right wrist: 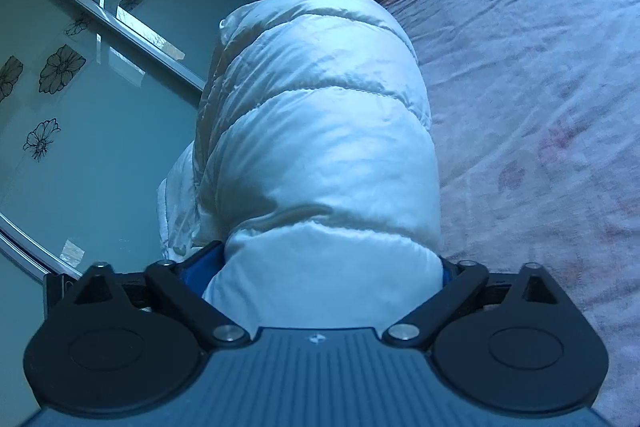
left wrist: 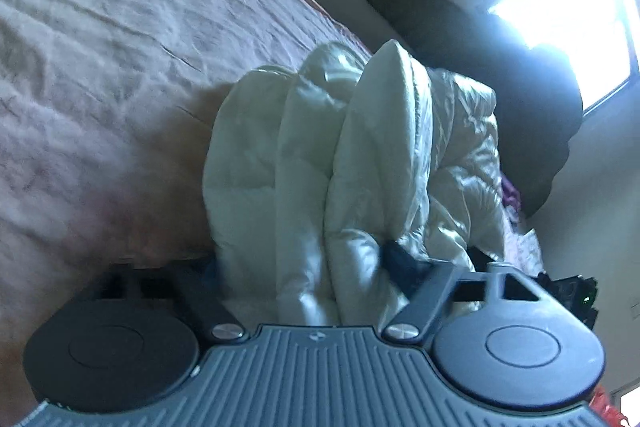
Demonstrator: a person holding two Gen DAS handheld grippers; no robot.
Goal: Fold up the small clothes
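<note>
With both the left gripper [left wrist: 308, 267] and right gripper [right wrist: 324, 267] clamping the white puffy jacket [right wrist: 320, 131] in their jaws, lowering it evenly onto the bed [right wrist: 540, 67] should keep the fold neat.

In the left wrist view we see daylight pouring through a window [left wrist: 568, 7], blown out to pure white glare that washes over the wall around it. The white jacket [left wrist: 352, 167] catches that light on its folds, and the bedspread [left wrist: 120, 67] looks soft and smeared. The right wrist view is dim and blue-tinted (no direct light). Both pictures bend strongly toward their edges.
</note>
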